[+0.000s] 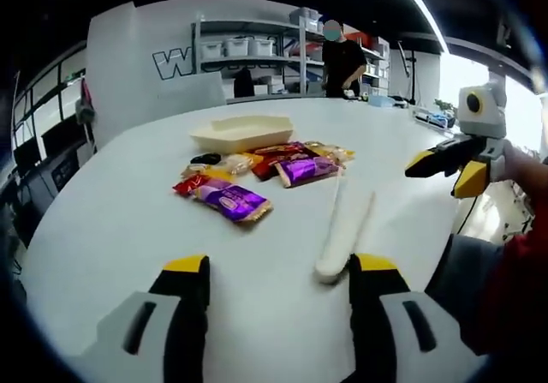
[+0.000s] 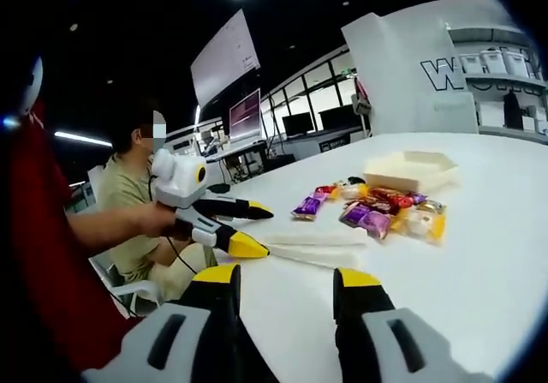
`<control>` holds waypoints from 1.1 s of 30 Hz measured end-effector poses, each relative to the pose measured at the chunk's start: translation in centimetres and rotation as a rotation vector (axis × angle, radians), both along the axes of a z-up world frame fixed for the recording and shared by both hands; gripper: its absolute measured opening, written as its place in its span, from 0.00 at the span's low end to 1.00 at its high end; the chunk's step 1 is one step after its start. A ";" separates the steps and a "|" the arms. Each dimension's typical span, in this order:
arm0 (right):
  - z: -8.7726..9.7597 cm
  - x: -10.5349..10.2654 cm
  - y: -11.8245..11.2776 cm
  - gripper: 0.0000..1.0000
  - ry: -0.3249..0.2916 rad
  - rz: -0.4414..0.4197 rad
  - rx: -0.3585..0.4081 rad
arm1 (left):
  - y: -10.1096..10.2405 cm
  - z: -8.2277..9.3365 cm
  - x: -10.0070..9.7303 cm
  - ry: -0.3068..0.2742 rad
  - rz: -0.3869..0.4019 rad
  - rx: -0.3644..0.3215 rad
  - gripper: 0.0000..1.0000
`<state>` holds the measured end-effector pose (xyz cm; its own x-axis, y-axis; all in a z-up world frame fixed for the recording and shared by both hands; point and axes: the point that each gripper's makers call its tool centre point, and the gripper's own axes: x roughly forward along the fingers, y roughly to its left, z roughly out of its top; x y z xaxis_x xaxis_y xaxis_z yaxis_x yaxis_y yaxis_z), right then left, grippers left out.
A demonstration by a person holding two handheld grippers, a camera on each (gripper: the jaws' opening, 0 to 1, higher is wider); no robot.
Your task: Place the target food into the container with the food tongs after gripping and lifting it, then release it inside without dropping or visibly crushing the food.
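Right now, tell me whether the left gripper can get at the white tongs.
Probably yes. The left gripper is open, the tongs lie on the table just ahead near its right jaw, and nothing sits between.

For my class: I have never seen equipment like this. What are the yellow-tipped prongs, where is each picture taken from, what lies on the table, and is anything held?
A person holds a hand-worked claw in each hand; each carries a camera looking along its prongs. In the left gripper view the left claw is open above the white table, with the right claw at the side. The right gripper view shows the right claw open, holding nothing. On the table lie white food tongs, wrapped snacks and a cream container.
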<state>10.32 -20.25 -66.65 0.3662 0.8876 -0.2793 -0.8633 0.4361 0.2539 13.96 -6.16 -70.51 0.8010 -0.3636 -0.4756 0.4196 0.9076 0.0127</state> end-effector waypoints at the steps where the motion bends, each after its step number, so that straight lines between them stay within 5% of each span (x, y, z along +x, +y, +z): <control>1: -0.1 0.0 0.0 0.39 0.002 0.001 -0.005 | 0.3 0.0 0.2 -0.003 0.011 0.000 0.64; 16: -1.0 0.7 0.7 0.36 -0.056 0.011 -0.069 | 0.8 -0.1 0.7 -0.020 0.018 -0.011 0.62; 28: -2.3 3.2 1.1 0.38 -0.068 0.011 -0.108 | 0.7 -0.1 0.9 -0.030 -0.001 -0.016 0.61; 33: -2.9 3.3 1.4 0.31 -0.061 0.028 -0.124 | -0.4 -0.1 0.6 -0.032 -0.074 -0.013 0.52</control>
<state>13.61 -18.90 -69.54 0.3613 0.8579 -0.3653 -0.8878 0.4363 0.1466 14.53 -6.51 -70.60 0.7868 -0.4280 -0.4447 0.4848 0.8745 0.0160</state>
